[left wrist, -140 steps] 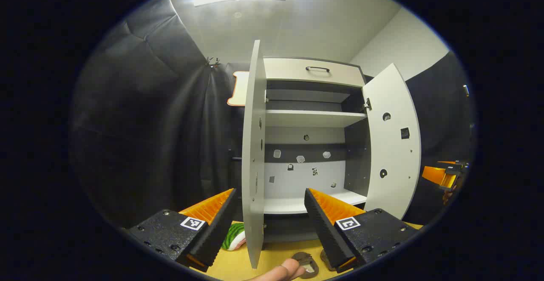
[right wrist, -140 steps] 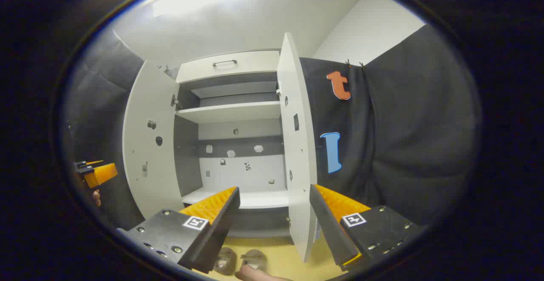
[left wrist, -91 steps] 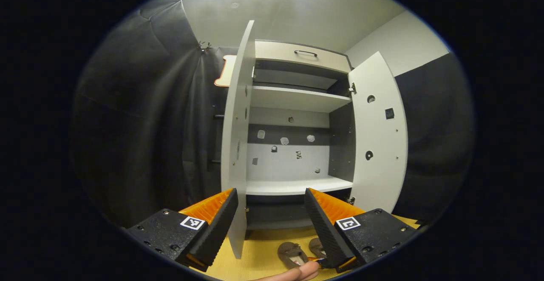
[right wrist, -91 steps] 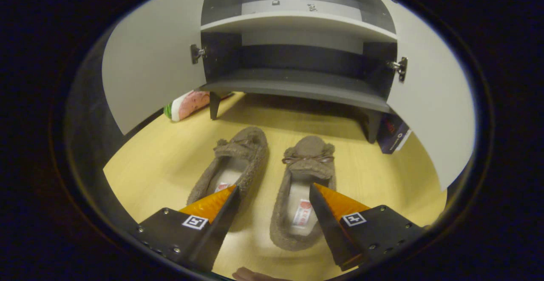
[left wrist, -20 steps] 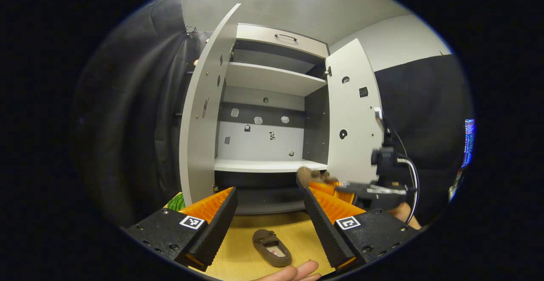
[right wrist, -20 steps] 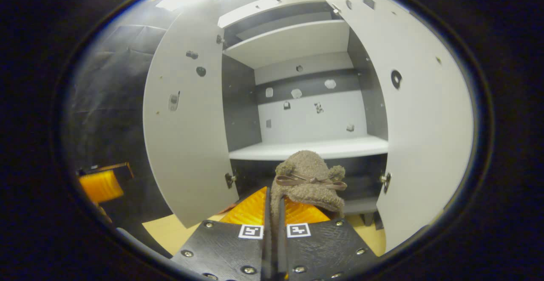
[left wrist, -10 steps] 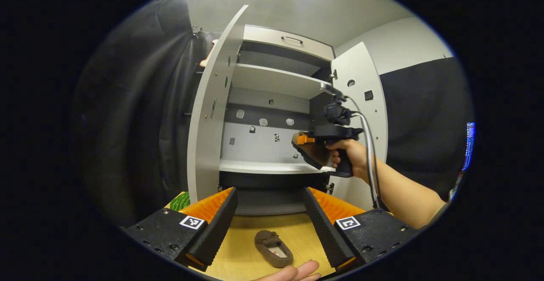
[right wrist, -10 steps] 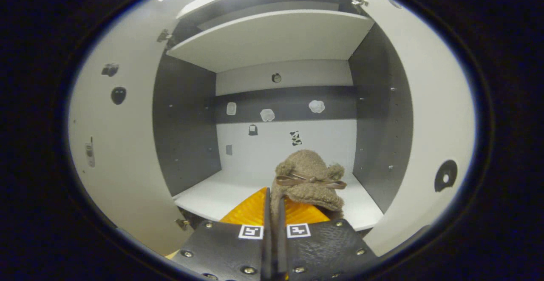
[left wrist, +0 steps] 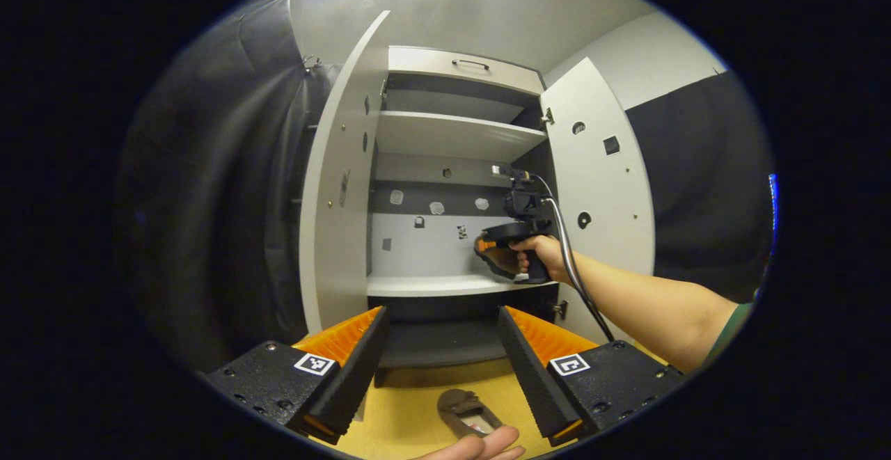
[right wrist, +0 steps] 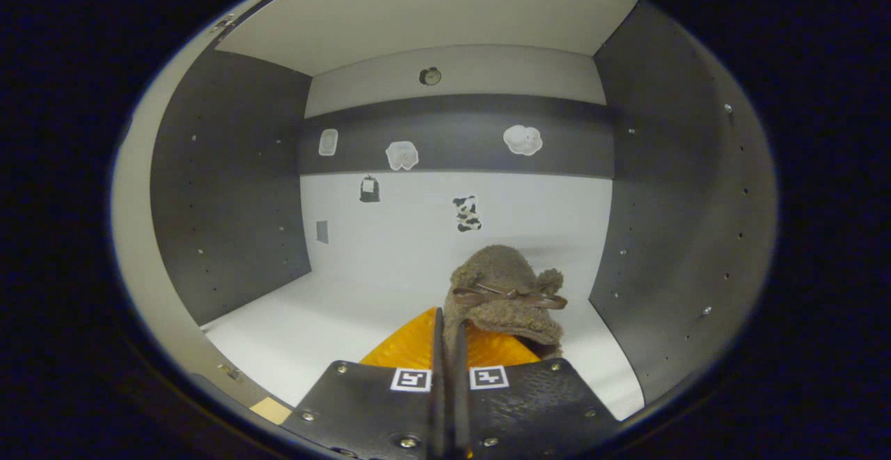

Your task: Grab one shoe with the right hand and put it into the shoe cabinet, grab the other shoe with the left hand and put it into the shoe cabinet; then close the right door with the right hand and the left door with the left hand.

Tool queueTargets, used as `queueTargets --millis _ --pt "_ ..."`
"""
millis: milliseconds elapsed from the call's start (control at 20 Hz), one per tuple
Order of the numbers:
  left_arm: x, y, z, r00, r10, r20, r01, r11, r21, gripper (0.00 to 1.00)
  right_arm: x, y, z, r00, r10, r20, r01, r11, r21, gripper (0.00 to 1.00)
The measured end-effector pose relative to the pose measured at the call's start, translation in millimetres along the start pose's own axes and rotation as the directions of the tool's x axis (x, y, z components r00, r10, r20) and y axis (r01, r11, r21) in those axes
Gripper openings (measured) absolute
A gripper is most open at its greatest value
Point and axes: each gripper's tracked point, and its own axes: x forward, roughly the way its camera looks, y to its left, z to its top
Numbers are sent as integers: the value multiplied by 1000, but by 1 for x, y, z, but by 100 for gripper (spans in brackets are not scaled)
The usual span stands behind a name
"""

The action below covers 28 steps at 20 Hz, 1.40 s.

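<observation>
Step one: right gripper (right wrist: 445,349) clamped on furry shoe (right wrist: 502,293), over the white shelf (right wrist: 334,328), right side. Next: lower, release. Left gripper (left wrist: 440,349) gapes empty.

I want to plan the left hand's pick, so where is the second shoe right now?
In the left gripper view the second shoe lies on the yellow floor in front of the open cabinet, low between the left gripper fingers.
</observation>
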Motion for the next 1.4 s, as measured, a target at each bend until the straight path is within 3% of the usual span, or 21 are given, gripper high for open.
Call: queueTargets --millis 200,250,450,600,650,700,850,950,1000,1150,1400 --pt "4 2 10 1000 2 30 -1 1000 -13 93 7 -1 0 1000 -2 -2 2 994 106 8" --pt "5 1 10 1000 3 26 -3 1000 -9 96 6 0 -2 1000 6 -2 -6 993 114 8" --pt "4 -3 10 1000 2 8 -2 1000 -16 96 -1 13 -1 999 44 -1 -43 985 165 27" --pt "2 1 9 1000 24 -12 -24 999 -37 93 -8 18 -2 999 33 -13 -32 994 106 75" --pt "1 0 5 999 23 -27 -24 998 -50 96 -13 19 -3 999 25 -21 -23 994 106 77" --pt "-1 -3 2 999 13 -46 -15 998 -61 96 -9 25 -7 999 33 -35 -29 994 110 93" --pt "-8 -4 -5 998 2 -67 -7 997 -74 93 0 37 -16 993 50 -106 -35 990 139 94" --pt "-13 0 -6 997 12 -75 -17 998 -65 96 7 35 -19 983 27 -180 -3 991 132 94" --pt "-14 2 -4 997 17 -69 -22 998 -64 96 13 36 -18 980 27 -196 -3 992 123 89" --pt "-17 14 -1 997 46 -57 -48 998 -49 99 30 31 -16 981 -4 -192 14 999 51 89" --pt "-17 17 -7 996 38 -77 -42 998 -45 96 18 42 -19 974 52 -222 -37 997 70 89"
